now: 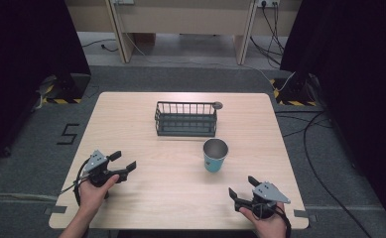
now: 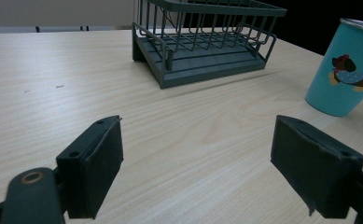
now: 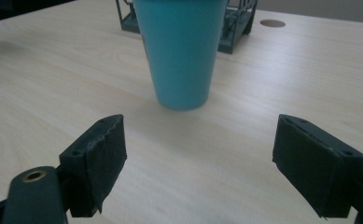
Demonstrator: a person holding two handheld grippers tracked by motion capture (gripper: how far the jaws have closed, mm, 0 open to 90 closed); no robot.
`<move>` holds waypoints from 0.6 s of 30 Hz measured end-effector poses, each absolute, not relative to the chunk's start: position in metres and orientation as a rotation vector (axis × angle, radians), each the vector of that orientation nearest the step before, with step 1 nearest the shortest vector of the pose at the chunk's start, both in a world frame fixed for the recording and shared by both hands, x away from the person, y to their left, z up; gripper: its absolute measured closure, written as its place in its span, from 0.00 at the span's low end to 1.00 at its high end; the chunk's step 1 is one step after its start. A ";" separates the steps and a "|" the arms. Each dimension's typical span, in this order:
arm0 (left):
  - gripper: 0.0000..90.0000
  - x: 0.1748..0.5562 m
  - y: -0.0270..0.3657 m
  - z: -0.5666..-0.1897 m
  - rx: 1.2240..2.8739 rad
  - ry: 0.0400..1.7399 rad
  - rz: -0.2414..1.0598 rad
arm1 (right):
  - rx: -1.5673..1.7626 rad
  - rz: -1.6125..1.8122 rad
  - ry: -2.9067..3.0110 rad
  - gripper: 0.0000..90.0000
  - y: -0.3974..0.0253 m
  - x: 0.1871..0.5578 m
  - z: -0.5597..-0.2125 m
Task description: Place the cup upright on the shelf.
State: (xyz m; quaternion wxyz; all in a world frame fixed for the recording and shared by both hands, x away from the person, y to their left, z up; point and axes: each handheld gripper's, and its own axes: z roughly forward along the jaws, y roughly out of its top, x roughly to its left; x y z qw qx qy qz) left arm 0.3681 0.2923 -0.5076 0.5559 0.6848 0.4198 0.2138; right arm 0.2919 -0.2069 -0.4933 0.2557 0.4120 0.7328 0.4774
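The cup [image 1: 215, 154] stands upright on the table [image 1: 146, 198], just in front of the rack [image 1: 185, 119]. The right gripper [image 1: 241, 191] is nearer, its jaws spread wide, the cup dead ahead. The left gripper [image 1: 123, 161], likewise apart, sits farther off, holding nothing.

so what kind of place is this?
Likely a lab data-collection rig: a bare table holding just a rack and cup, black curtains at both sides, loose cables across the carpet.
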 end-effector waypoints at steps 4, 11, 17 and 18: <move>0.18 0.368 0.292 -0.508 1.615 0.993 0.502 | 1.099 1.312 1.992 0.18 -0.199 0.305 -0.490; 0.18 0.369 0.292 -0.508 1.617 0.993 0.504 | 1.091 1.324 1.997 0.18 -0.188 0.327 -0.488; 0.18 0.369 0.292 -0.508 1.619 0.992 0.504 | 1.080 1.314 2.012 0.17 -0.180 0.341 -0.489; 0.18 0.369 0.292 -0.508 1.620 0.991 0.504 | 1.078 1.315 2.012 0.17 -0.178 0.343 -0.490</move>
